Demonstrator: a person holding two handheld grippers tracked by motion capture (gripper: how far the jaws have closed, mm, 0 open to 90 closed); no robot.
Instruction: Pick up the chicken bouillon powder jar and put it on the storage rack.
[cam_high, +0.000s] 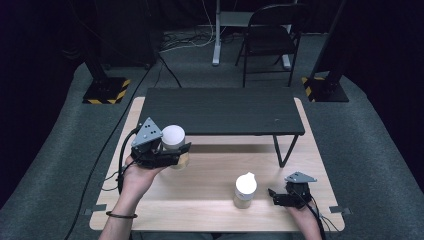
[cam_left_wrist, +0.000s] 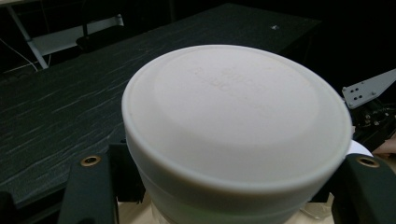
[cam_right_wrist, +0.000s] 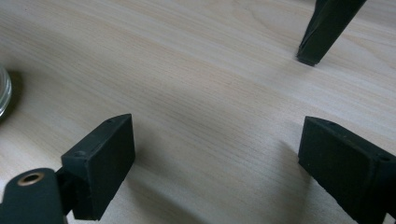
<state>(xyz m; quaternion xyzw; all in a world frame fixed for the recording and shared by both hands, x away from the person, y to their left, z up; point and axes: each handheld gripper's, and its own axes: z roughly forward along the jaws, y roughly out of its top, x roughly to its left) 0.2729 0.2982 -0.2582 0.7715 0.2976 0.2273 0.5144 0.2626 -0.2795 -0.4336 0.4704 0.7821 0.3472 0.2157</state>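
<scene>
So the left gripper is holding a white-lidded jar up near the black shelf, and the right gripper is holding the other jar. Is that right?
Not quite. The left gripper does hold the white-lidded jar near the black shelf, but the right gripper holds nothing. The high view shows it beside the other jar, apart from it, and the right gripper view shows its jaws open over the bare table.

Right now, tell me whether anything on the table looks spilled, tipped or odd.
Nothing stands out. The white-lidded jar sits upright in the left gripper, the second jar stands upright on the wooden table, and no spill shows.
</scene>
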